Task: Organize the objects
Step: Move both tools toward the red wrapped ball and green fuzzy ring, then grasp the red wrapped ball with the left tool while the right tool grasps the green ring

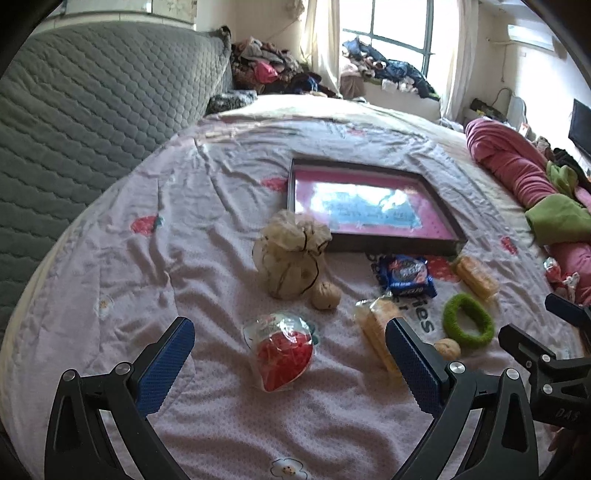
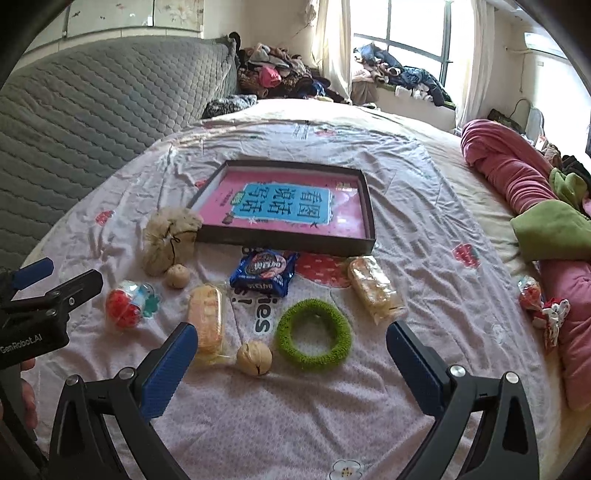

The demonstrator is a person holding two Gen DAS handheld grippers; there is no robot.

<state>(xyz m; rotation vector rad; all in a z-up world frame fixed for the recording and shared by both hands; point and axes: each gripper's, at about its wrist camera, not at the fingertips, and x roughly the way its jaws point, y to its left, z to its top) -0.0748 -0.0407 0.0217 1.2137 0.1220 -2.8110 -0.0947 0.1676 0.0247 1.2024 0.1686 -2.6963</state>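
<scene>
A dark tray (image 2: 284, 242) with a pink book inside lies on the bed. In front of it lie a beige drawstring pouch (image 1: 290, 254), two walnuts (image 1: 325, 295) (image 2: 254, 358), a red toy in clear wrap (image 1: 282, 350), a blue cookie pack (image 2: 264, 273), two wrapped cakes (image 2: 206, 321) (image 2: 373, 288) and a green ring (image 2: 314, 339). My left gripper (image 1: 290, 365) is open and empty, with the red toy between its fingers' line. My right gripper (image 2: 291, 369) is open and empty, just before the green ring and a walnut.
A grey quilted headboard (image 1: 92, 110) rises on the left. Rolled pink and green bedding (image 2: 535, 206) lies along the right edge. A small wrapped toy (image 2: 543, 302) sits beside it. Clothes pile up by the window (image 2: 388, 22) at the back.
</scene>
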